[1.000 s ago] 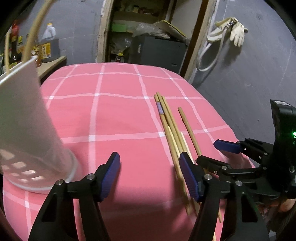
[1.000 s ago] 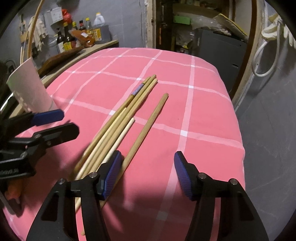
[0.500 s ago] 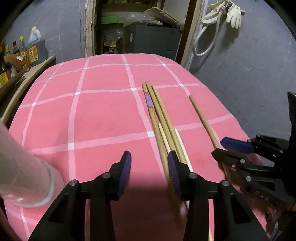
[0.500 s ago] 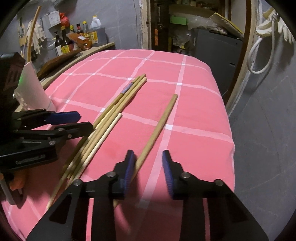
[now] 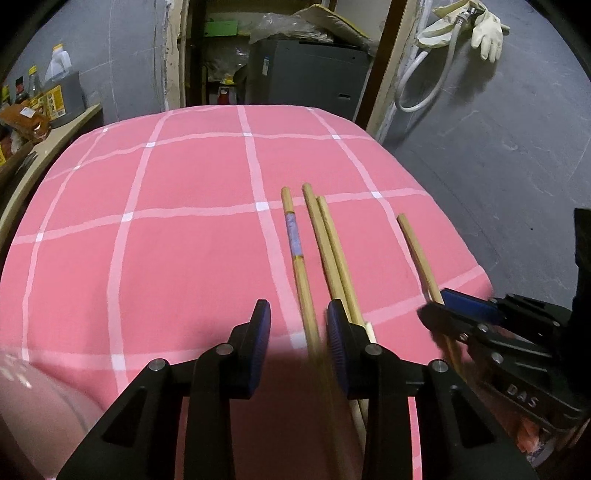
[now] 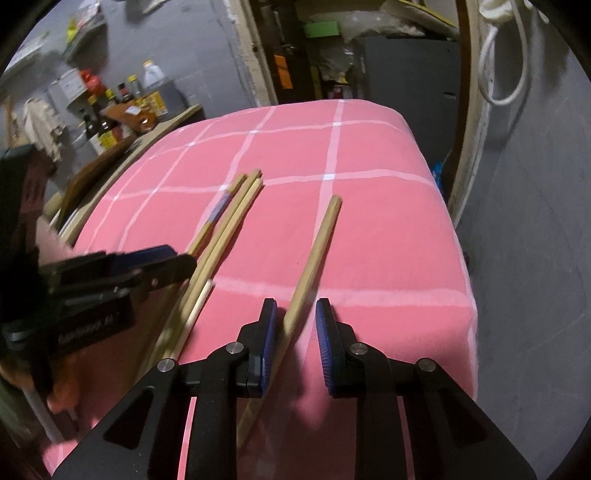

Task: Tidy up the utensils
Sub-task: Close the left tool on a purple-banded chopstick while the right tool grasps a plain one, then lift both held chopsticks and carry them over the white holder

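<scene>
So we're mid-pickup: left tongs part-spread around the taped chopstick, right tongs straddling the lone chopstick, neither pinching yet, squeeze next.

5 wooden sticks, 2 grippers, 1 pink checked cloth, 1 rubber glove

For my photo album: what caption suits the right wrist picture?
Right gripper open around a lone wooden chopstick on the pink checked cloth.
</scene>
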Available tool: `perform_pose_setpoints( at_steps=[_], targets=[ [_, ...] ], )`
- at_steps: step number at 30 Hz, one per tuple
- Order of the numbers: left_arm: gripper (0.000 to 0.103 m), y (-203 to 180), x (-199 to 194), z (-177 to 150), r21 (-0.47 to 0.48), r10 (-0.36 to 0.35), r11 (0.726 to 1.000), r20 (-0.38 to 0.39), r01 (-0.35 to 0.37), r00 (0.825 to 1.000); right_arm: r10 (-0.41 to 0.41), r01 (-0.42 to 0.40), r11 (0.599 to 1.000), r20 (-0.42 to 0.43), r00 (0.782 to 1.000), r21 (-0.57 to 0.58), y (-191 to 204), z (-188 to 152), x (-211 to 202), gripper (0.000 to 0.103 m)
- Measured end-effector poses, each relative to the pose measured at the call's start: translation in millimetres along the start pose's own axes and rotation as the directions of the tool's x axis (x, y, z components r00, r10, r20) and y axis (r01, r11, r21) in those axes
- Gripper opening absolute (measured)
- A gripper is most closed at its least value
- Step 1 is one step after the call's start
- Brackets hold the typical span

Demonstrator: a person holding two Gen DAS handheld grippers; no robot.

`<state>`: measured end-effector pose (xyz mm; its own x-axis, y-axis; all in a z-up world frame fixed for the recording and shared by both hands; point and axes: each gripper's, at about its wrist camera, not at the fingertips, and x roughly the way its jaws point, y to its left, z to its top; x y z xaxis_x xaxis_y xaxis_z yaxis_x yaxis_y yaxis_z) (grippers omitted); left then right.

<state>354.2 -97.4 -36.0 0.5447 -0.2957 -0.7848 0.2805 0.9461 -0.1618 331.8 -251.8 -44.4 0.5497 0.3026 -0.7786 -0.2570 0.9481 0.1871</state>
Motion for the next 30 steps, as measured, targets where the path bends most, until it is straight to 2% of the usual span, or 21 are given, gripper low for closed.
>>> perform_pose_setpoints(
  at_steps=[3,5,7,9,12,17,22,26,28,30],
  targets=[
    [0.027,0,2,2,-0.001,0.004,1.000,-0.002,-0.004,1.000,-0.015,0.015,1.000,0.003,1.000,0.022,1,6,7,0.020],
    [0.020,-1,1,2,0.000,0.000,1.000,-0.006,0.000,1.000,-0.025,0.025,0.999,0.009,1.000,0.028,3,7,8,0.019],
    [0.010,-4,2,2,-0.001,-0.008,1.000,-0.011,0.008,1.000,-0.035,0.034,0.999,0.012,0.999,0.026,5,8,9,0.016],
    [0.007,-3,2,2,-0.009,-0.020,1.000,-0.018,0.020,1.000,-0.018,0.018,0.999,0.009,1.000,0.035,4,7,8,0.011],
    [0.006,1,1,3,-0.034,-0.032,0.999,-0.027,0.031,0.999,0.015,-0.016,0.997,0.011,1.000,0.074,-2,5,6,0.007],
    [0.005,6,-8,-4,-0.074,-0.052,0.996,-0.028,0.050,0.998,0.070,-0.073,0.991,0.029,0.997,0.116,-6,-3,-3,0.006],
    [0.004,6,-27,-17,-0.096,-0.066,0.993,0.004,0.066,0.998,0.123,-0.133,0.984,0.088,0.988,0.120,1,-15,-24,0.006],
    [0.004,2,-54,-32,-0.089,-0.083,0.992,0.092,0.091,0.992,0.178,-0.201,0.974,0.195,0.964,0.103,13,-24,-49,0.006],
    [0.004,-3,-70,-38,-0.066,-0.054,0.996,0.166,0.066,0.985,0.225,-0.256,0.963,0.275,0.935,0.082,21,-30,-62,0.006],
    [0.005,-7,-87,-45,-0.049,-0.046,0.997,0.249,0.060,0.967,0.242,-0.279,0.959,0.359,0.901,0.056,31,-35,-76,0.006]
  ],
)
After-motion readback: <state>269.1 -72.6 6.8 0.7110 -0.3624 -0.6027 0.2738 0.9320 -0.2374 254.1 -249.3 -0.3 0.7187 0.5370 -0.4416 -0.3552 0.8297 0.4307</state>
